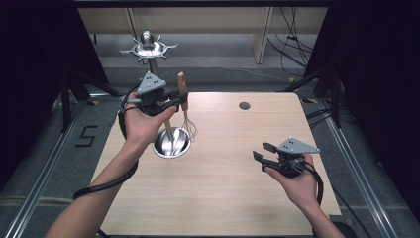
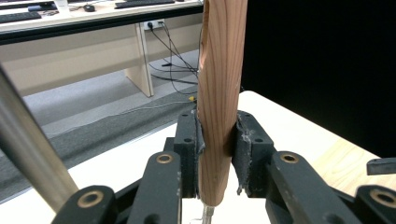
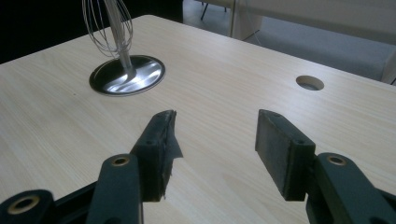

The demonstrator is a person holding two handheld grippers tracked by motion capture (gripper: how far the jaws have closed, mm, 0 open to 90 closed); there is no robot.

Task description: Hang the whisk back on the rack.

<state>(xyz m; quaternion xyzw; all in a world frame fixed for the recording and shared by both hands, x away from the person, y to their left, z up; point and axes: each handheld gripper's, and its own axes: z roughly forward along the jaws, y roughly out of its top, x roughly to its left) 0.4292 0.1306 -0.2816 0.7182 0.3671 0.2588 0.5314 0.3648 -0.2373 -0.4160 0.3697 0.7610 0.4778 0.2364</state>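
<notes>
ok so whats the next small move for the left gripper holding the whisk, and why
Probably lift the whisk toward the hooks on top of the stand. The left gripper is clamped on its wooden handle, held upright beside the stand's pole, with the wire end hanging just above the round base. The right gripper rests open, away from it.

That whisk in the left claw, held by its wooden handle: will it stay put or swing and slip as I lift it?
The whisk probably stays rigid: the left claw clamps its handle, which stands upright between the pads. The handle looks smooth and tapered, so it might creep down under a loose grip. Its thin wire loops look springy and could snag the stand close beside them.
</notes>
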